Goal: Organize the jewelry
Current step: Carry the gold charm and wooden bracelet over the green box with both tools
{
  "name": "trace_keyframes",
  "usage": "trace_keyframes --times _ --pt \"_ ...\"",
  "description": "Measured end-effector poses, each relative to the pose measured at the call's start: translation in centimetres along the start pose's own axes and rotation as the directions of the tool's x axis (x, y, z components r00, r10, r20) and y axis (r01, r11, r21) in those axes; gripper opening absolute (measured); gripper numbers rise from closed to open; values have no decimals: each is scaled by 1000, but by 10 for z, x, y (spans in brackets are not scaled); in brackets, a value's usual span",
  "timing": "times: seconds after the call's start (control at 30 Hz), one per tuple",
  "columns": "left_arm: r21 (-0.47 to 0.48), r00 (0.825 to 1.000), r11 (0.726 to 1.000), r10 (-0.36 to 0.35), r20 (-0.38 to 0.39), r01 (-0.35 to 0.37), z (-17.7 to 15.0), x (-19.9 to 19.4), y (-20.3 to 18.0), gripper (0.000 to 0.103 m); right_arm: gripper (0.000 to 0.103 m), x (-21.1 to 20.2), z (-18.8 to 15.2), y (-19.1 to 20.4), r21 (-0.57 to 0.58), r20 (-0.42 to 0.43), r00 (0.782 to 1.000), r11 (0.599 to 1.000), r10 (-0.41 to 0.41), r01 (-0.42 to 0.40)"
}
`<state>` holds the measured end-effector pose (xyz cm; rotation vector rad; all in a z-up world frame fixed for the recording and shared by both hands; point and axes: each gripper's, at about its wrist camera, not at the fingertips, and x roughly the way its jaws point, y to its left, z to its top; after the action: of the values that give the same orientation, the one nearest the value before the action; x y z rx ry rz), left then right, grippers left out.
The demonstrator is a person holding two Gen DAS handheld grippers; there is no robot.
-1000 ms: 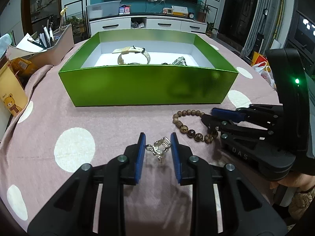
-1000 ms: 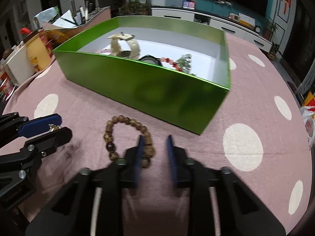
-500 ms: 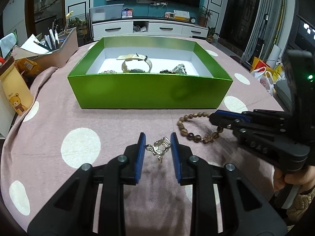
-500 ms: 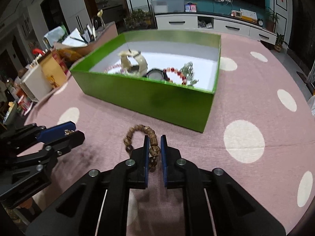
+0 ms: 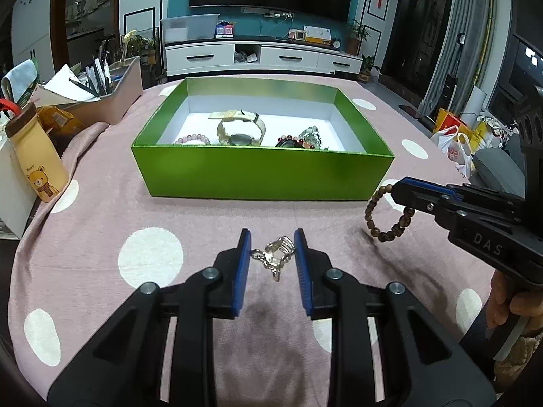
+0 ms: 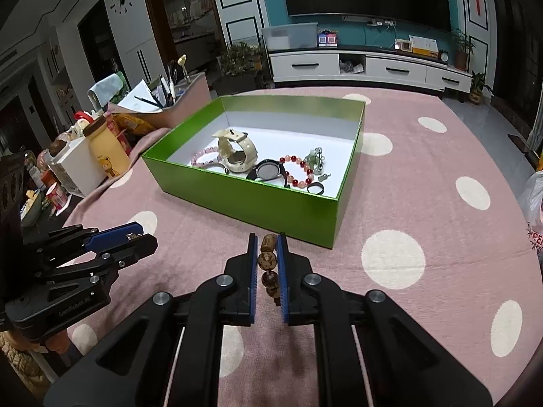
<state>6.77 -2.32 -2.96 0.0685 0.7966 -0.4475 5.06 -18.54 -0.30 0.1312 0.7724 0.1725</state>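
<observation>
A green box [image 5: 261,176] [image 6: 251,203] stands on the pink dotted tablecloth and holds a cream watch [image 6: 237,149], a dark watch [image 6: 266,171], pink and red bead bracelets and small pieces. My left gripper [image 5: 273,252] is shut on a small silver chain piece [image 5: 276,257] and holds it above the cloth in front of the box. My right gripper [image 6: 268,264] is shut on a brown wooden bead bracelet [image 6: 268,264], which hangs from it in the left wrist view [image 5: 383,224], right of the box's front corner.
A yellow bear bottle [image 5: 37,166] and a pen holder with papers [image 5: 101,84] stand at the table's left edge. A white box and snacks [image 6: 74,166] sit there too. A TV cabinet stands behind the table.
My right gripper has shut on the wooden bead bracelet and lifted it off the cloth. Both grippers have risen and pulled back from the box. The left still holds the chain piece.
</observation>
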Motion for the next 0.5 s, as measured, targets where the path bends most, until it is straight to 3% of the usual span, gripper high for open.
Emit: trace_keyframes --times 0.5 --pt "-19 998 1000 22 51 -21 20 -26 1 25 11 -30 14 -2 -5 77 997 1000 24 -23"
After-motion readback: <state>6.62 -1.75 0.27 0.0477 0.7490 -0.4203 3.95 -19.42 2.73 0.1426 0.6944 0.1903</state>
